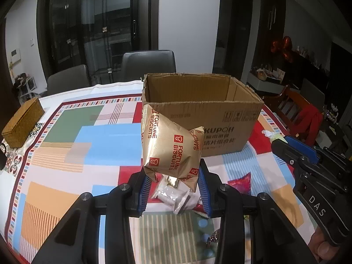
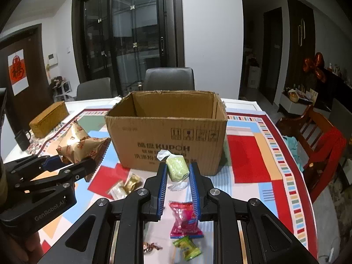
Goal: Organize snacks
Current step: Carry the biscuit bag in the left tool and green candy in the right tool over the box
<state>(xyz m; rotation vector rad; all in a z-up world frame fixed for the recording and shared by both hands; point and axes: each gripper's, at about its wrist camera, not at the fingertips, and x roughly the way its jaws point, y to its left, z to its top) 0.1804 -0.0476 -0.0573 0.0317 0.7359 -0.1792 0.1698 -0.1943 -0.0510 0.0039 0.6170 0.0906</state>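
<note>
My left gripper (image 1: pixel 173 187) is shut on a gold Fortune Biscuits packet (image 1: pixel 170 147) and holds it above the table, in front of the open cardboard box (image 1: pixel 220 112). The packet also shows in the right wrist view (image 2: pixel 81 146). My right gripper (image 2: pixel 177 180) is shut on a pale green wrapped candy (image 2: pixel 177 167), held just before the box (image 2: pixel 167 132). On the cloth lie a pink packet (image 2: pixel 184 220), a green-yellow candy (image 2: pixel 187 248), a gold candy (image 2: pixel 132 182) and a clear-wrapped snack (image 1: pixel 173 195).
A woven brown box (image 2: pixel 49 118) stands at the table's left, with a dark mug (image 2: pixel 22 139) near it. Grey chairs (image 2: pixel 169 79) stand behind the table, and a wooden chair with red cloth (image 2: pixel 325 147) is at the right.
</note>
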